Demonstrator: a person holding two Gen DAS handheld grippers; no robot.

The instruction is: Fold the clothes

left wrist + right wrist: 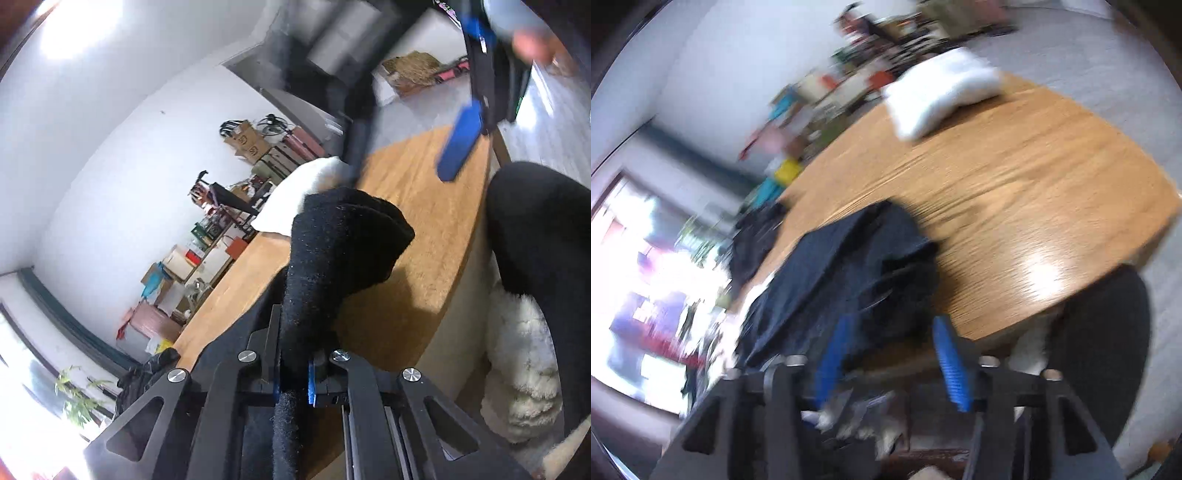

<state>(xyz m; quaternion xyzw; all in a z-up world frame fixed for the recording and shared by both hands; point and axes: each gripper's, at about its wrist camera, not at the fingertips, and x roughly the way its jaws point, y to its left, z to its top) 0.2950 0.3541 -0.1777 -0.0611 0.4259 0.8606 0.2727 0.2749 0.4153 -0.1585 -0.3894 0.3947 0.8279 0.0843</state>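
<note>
My left gripper (295, 373) is shut on a black fuzzy garment (332, 251), which stands up from the jaws and droops over the wooden table (417, 206). My right gripper (892, 354) is open with blue pads (947, 354); it hovers over a dark navy garment (849, 273) piled at the table's near left edge (1015, 177). The right gripper also shows in the left wrist view (461, 144), blurred, raised above the table's far side.
A white folded item (938, 96) lies at the table's far end, also in the left wrist view (295, 192). A black chair (546, 251) with a white fluffy cushion (521, 362) stands beside the table. Cluttered shelves and boxes (207, 236) line the wall.
</note>
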